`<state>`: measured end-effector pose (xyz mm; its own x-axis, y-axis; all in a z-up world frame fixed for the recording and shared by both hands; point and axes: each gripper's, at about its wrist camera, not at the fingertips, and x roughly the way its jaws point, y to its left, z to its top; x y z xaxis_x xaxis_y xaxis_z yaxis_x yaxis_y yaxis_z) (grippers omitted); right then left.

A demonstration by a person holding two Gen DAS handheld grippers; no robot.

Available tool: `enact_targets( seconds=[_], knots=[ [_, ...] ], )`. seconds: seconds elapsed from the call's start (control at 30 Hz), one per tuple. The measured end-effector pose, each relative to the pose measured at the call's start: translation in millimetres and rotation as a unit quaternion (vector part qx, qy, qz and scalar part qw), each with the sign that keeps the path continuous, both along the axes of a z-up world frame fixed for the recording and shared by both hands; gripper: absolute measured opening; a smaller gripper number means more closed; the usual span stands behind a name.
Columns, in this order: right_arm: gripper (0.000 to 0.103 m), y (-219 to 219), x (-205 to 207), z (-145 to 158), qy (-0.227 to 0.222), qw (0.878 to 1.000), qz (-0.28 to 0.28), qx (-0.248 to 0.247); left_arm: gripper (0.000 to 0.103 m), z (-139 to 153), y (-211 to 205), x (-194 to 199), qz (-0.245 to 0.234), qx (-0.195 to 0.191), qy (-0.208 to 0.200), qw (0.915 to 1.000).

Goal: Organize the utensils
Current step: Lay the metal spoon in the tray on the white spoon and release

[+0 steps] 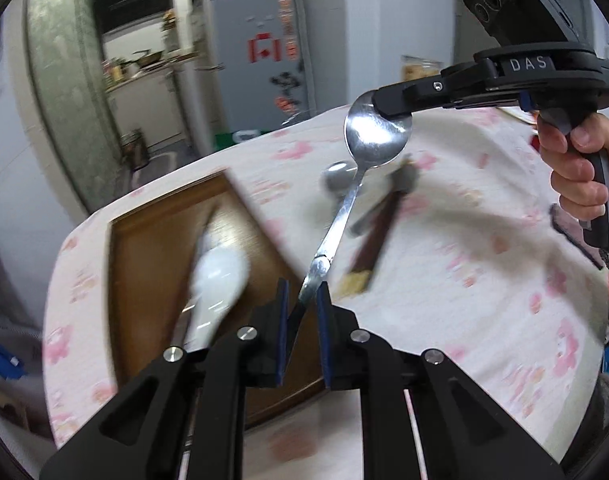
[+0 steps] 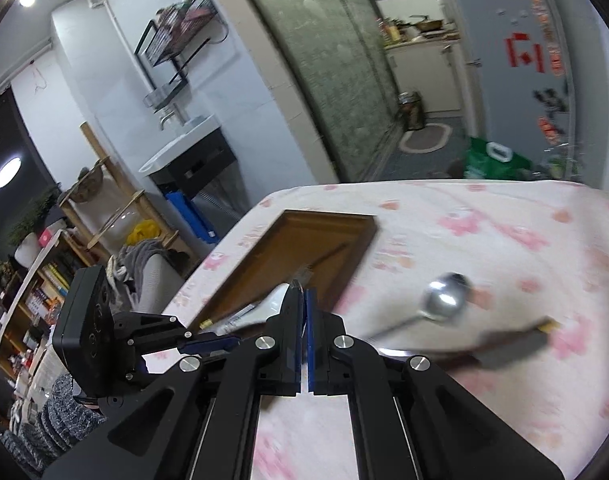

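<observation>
"DAS" in white letters on right gripper (image 1: 378, 110) body; other fridge (image 1: 260, 40) stickers unreadable.

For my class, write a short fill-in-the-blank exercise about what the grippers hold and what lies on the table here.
1. The left gripper and the right gripper hold one metal ____ between them, above the table.
2. The white ladle lies inside the wooden ____.
3. The tablecloth has a ____ flower pattern.
4. The right gripper grips the utensil at its ____ end.

Missing words: spoon; tray; pink; bowl

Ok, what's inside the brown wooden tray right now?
In the brown wooden tray lies a white ceramic spoon, with a thin stick-like utensil beneath it, too blurred to name. The left gripper hides the tray's near corner.
</observation>
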<state>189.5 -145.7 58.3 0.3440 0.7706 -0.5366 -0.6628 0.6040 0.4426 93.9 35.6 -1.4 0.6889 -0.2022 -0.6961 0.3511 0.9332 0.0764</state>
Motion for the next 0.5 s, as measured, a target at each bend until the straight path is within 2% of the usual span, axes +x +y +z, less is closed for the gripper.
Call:
enact_targets(
  seconds=[0.27, 0.5],
  knots=[
    [0.002, 81, 28, -21, 0.027, 0.999, 0.040, -0.008, 0.016, -16, 62, 6, 0.062, 0.011, 0.022, 0.9978],
    [0.002, 110, 44, -42, 0.044, 0.998, 0.033, -0.018, 0.016, -31, 86, 14, 0.079, 0.002, 0.036, 0.9962]
  ],
)
